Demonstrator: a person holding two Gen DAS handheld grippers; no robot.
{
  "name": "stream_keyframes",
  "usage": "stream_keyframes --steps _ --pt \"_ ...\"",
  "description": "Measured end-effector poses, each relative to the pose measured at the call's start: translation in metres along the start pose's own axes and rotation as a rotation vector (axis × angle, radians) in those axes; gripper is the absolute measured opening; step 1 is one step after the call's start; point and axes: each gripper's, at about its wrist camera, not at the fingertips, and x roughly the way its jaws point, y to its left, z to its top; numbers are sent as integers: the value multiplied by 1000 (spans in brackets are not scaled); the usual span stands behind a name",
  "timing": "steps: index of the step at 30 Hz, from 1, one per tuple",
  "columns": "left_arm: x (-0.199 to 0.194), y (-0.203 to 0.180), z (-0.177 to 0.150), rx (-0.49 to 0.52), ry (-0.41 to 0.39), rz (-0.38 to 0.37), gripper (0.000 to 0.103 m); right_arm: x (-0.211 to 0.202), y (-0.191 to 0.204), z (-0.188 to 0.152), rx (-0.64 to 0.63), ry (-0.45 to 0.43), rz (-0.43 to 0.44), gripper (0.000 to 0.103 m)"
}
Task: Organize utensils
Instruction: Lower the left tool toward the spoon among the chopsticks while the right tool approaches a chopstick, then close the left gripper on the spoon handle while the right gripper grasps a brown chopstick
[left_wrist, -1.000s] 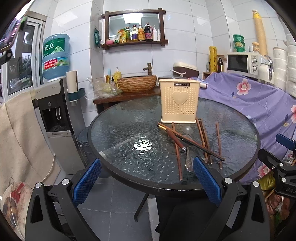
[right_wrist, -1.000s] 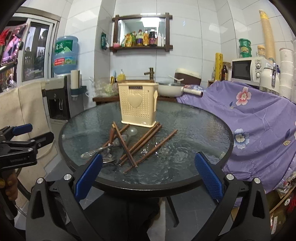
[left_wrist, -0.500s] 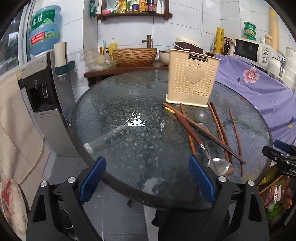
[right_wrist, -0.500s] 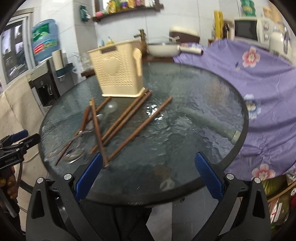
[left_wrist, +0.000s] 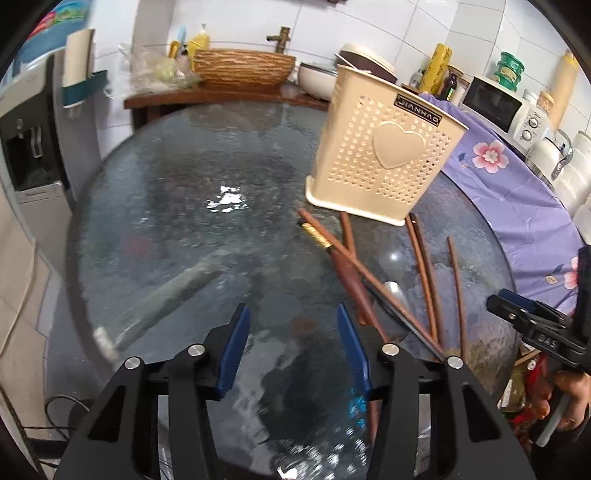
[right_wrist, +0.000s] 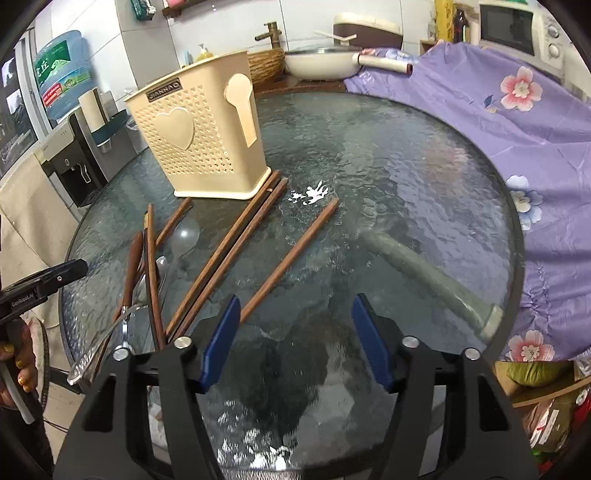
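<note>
- Left gripper (left_wrist: 291, 343): angled down over the near edge of the round glass table (left_wrist: 177, 206); jaws about half open, just been closing, nothing between the blue pads.
- Right gripper (right_wrist: 295, 339): same downward tilt over the table's near edge; jaws half open, just been closing, empty. The lone chopstick (right_wrist: 291, 258) ends just beside its left pad; contact unclear.
- Utensils: wooden chopsticks (right_wrist: 229, 254) and metal spoons (right_wrist: 181, 240) lie loose and partly crossed on the glass, in front of the holder.
- Cream perforated utensil holder (right_wrist: 199, 136): upright on the table, heart emblem facing the cameras.
- Room: white tiled wall, water dispenser (right_wrist: 70, 155), purple floral cloth (right_wrist: 517, 129), microwave (left_wrist: 506, 107), woven basket (left_wrist: 243, 66).
</note>
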Motion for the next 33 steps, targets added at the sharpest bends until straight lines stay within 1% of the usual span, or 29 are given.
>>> stream_keyframes --steps 4,7,9,12,16,18,20,22,23,25,30,33 --pt "16 -7 10 -15 55 -62 44 17 -2 12 19 60 14 44" --pt "24 -14 16 -1 62 -59 43 27 -2 22 37 77 11 42" --pt "29 -17 18 -4 76 -77 43 30 -1 27 43 78 -2 42" --pt "34 -20 20 -3 88 -77 43 37 0 37 43 82 -58 38" --pt "40 -20 21 -9 109 -79 42 49 -6 48 67 110 -89 34" --pt "43 -19 22 -13 121 -79 41 54 -5 52 57 111 -114 33" --pt "46 -20 23 -10 129 -79 40 59 -5 57 61 117 -106 33" --pt "50 -22 24 -4 132 -67 38 64 -1 63 49 124 -117 32" --pt "51 -21 24 -8 135 -70 37 68 1 65 39 132 -117 31" --pt "54 -21 26 -14 144 -83 32 72 4 67 23 138 -120 27" --pt "61 -27 31 -1 151 -81 25 84 6 80 24 152 -109 23" --pt "64 -30 35 2 152 -80 21 89 6 85 19 153 -117 17"
